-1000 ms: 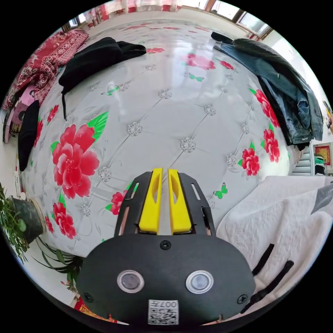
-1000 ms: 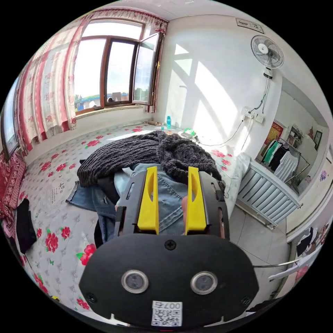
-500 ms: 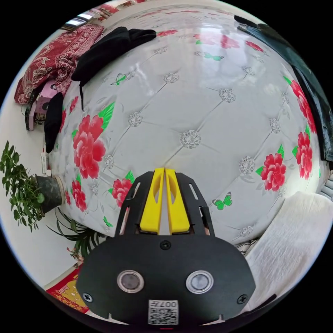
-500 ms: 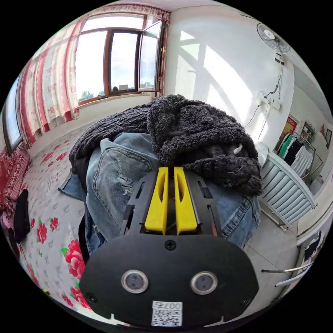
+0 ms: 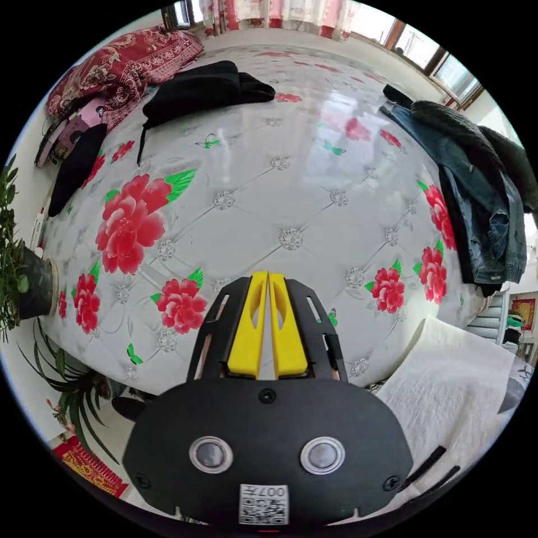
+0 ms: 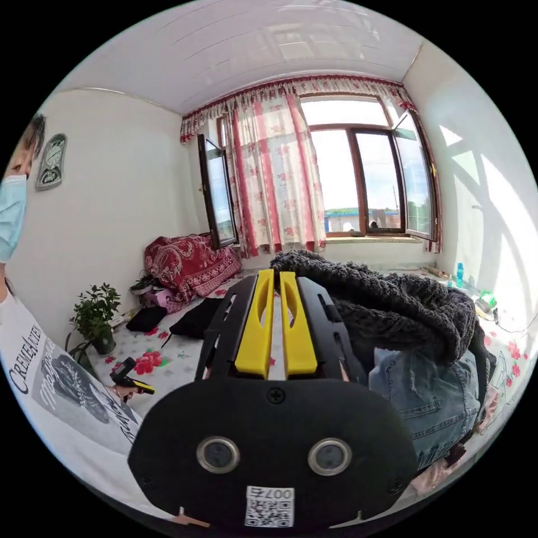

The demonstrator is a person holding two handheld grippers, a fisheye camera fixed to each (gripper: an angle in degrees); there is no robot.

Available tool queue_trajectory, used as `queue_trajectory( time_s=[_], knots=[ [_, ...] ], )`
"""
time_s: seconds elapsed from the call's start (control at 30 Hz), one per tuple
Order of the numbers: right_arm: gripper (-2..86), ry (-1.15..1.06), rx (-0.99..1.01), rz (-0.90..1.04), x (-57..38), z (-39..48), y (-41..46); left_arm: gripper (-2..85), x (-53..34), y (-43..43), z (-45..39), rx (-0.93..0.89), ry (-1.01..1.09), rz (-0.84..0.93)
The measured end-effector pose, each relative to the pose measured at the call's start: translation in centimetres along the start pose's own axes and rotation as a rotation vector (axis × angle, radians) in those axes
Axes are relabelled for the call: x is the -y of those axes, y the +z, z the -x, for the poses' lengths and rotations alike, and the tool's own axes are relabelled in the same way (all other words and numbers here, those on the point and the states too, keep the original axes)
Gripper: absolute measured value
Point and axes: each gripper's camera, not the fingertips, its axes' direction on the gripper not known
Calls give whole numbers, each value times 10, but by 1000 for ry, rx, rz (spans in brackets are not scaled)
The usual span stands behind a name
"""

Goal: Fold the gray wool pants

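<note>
1. Left gripper (image 5: 267,324) held low over the near edge of the mattress (image 5: 291,185), jaws nearly together with a thin slit between, nothing in them; probably parked there while the other hand works.
2. Right gripper (image 6: 276,322) raised in front of the clothes pile, jaws almost closed. Whether a bit of cloth is pinched between them cannot be told, since the tips hide the spot.
3. Gray wool pants (image 6: 392,302), probably the dark fuzzy garment, lying on top of the pile, just to the right of the right gripper, draped over blue jeans (image 6: 431,392). In the left gripper view, same pile (image 5: 476,185) at the far right edge of the mattress, well apart from the left gripper; not yet spread out for folding.
4. Middle of the mattress bare, tufted white with red flowers; good room for laying the pants flat.
5. Black garment (image 5: 202,89) at the far left, red quilt (image 5: 123,61) beyond it, potted plant (image 5: 22,274) on the floor at left.
6. Window with flowered curtains (image 6: 280,174) on the far wall, bright daylight.
</note>
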Motion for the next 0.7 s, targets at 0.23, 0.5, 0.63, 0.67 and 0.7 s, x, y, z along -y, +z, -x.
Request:
queue_trajectory(
  time_s=[0.23, 0.5, 0.63, 0.67, 0.7],
  knots=[
    [13, -50, 760, 264, -101, 194, 122, -10, -57, -54, 59, -192, -75, -215],
    [53, -72, 610, 651, -179, 266, 194, -9, -121, -96, 188, -46, -359, -294],
    [68, 69, 373, 712, -203, 223, 195, -3, -123, -121, 181, 7, -242, -326],
    [72, 125, 313, 723, -212, 208, 191, 4, -118, -127, 165, -2, -156, -341],
    [75, 176, 273, 735, -219, 195, 187, 17, -109, -130, 142, -31, -51, -345]
  ],
)
